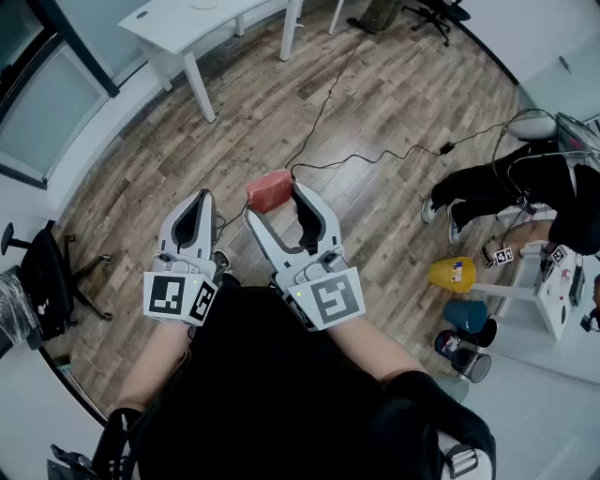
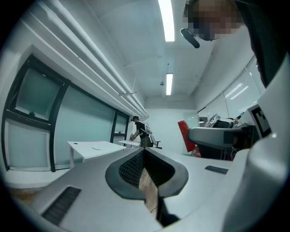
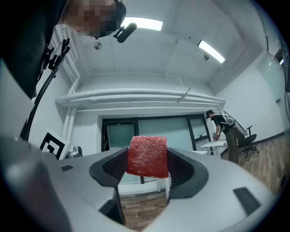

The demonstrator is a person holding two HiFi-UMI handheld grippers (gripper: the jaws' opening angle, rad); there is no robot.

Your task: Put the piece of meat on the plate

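My right gripper (image 1: pixel 275 199) is shut on a red block of meat (image 1: pixel 270 190) and holds it out in front of me, above the wooden floor. In the right gripper view the piece of meat (image 3: pixel 147 156) sits squeezed between the two dark pads (image 3: pixel 113 167), its marbled face towards the camera. The left gripper (image 1: pixel 200 204) hovers beside it on the left; its jaws are pressed together with nothing between them, as the left gripper view (image 2: pixel 145 174) confirms. No plate shows in any view.
A white desk (image 1: pixel 202 23) stands at the far left. A black cable (image 1: pixel 375 155) runs across the floor ahead. A seated person (image 1: pixel 506 183) and coloured buckets (image 1: pixel 452 274) are on the right, a black chair (image 1: pixel 47 281) on the left.
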